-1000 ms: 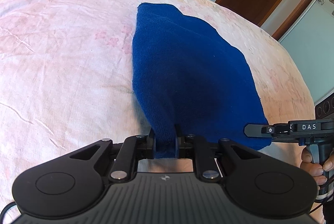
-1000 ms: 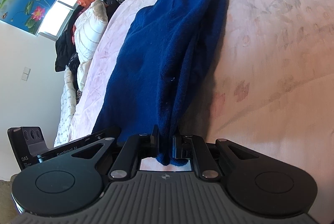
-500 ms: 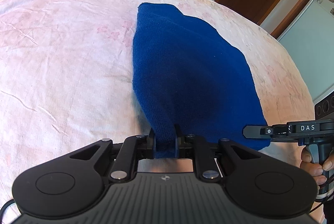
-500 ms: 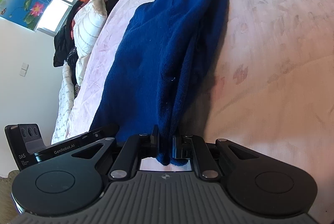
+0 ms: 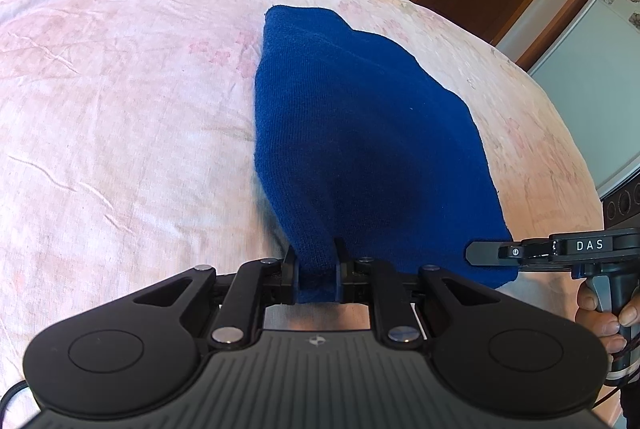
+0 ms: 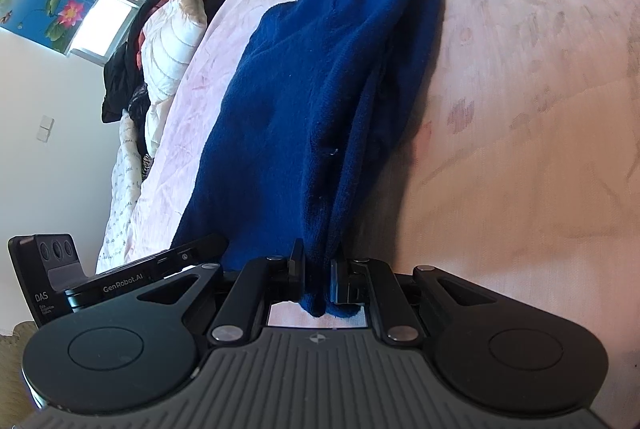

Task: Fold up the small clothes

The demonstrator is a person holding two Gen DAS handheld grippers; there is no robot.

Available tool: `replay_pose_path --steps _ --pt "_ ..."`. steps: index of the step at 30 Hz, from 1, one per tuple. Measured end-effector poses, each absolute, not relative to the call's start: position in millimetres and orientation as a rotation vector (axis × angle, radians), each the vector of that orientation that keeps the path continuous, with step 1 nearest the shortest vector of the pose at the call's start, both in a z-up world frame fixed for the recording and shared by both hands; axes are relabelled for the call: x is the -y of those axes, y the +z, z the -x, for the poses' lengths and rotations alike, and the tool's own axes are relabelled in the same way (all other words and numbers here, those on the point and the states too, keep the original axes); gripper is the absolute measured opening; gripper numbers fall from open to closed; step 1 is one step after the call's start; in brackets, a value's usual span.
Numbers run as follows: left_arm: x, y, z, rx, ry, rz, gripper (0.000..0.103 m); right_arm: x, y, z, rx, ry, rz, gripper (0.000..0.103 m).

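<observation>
Left gripper [image 5: 317, 261], jaws closed on the near corner of a blue knit garment [image 5: 360, 133]. Right gripper [image 6: 319, 269], likewise clamped on the neighbouring near corner, where two layers bunch together. From both holds the garment runs away across the pink bedspread [image 5: 120, 109], its far end resting flat, its near edge lifted. The knit appears soft, light and limp; it should sag between holds, so gripping at the corners, through all layers, probably keeps the fold edge straight.
</observation>
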State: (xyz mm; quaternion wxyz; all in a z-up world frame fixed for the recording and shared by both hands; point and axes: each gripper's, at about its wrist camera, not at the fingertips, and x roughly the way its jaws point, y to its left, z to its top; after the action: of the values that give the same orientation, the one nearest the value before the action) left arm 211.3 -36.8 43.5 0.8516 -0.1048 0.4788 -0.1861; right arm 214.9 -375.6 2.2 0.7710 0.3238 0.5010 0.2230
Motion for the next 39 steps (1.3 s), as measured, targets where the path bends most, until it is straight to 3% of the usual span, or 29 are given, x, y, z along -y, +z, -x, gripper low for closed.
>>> replay_pose_path --steps 39 --pt "29.2 42.4 -183.9 -1.015 -0.412 0.226 0.014 367.6 4.2 -201.7 -1.096 0.485 -0.685 0.013"
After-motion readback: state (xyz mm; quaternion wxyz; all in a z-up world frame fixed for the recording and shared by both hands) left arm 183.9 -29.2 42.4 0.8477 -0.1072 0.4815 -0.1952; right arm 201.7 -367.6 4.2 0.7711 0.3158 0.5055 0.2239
